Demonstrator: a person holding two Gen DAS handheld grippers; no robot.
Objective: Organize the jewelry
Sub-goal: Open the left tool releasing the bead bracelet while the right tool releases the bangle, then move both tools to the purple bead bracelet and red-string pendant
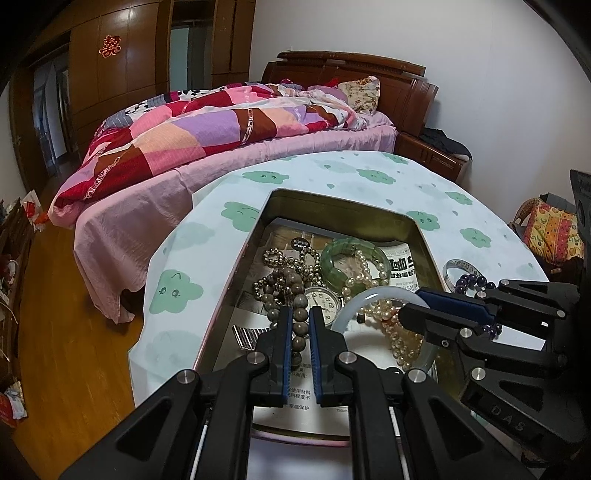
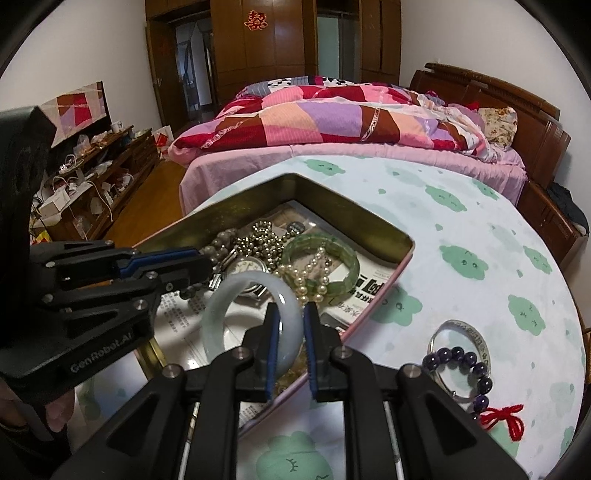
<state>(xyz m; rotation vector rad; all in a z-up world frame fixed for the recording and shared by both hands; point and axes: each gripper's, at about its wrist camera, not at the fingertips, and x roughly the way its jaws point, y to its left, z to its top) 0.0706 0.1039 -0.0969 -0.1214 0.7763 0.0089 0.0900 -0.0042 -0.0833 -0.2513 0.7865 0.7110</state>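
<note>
1. Left tongs [image 1: 299, 314] pinching a string of big grey-brown stone beads [image 1: 291, 295], with the blue pads pressed on the beads from both sides.
2. Right tongs [image 2: 291, 314] pinching the rim of a pale white-green jade bangle [image 2: 236, 291], with the ring standing up on edge.
3. Both tongs reaching down into a gold-coloured metal tin [image 1: 332, 206] with a pink outer rim.
4. Inside the tin: printed paper [image 1: 400, 269] on the bottom, a shiny gold-bead chain [image 1: 291, 266], a green jade bracelet [image 1: 332, 258], a watch face [image 1: 325, 302] and strings of cream pearls [image 1: 373, 280].
5. Pearls lying partly across the green bracelet, and more pearls [image 1: 402, 339] just beside the white bangle.
6. Tin resting on a round table [image 2: 461, 229] with a light cloth printed with green clouds.
7. Out on the cloth, well apart from the tin on the right side: a silver bangle [image 2: 476, 336] touching a dark purple bead bracelet [image 2: 480, 369], with a red yarn tassel [image 2: 506, 421] at its end.
8. Behind the table, a bed [image 2: 332, 158] with a pink sheet and a patchwork quilt [image 2: 332, 122].
9. Brown wooden wardrobe [image 2: 288, 37] at the back, with a red paper sign [image 2: 255, 20] on it.
</note>
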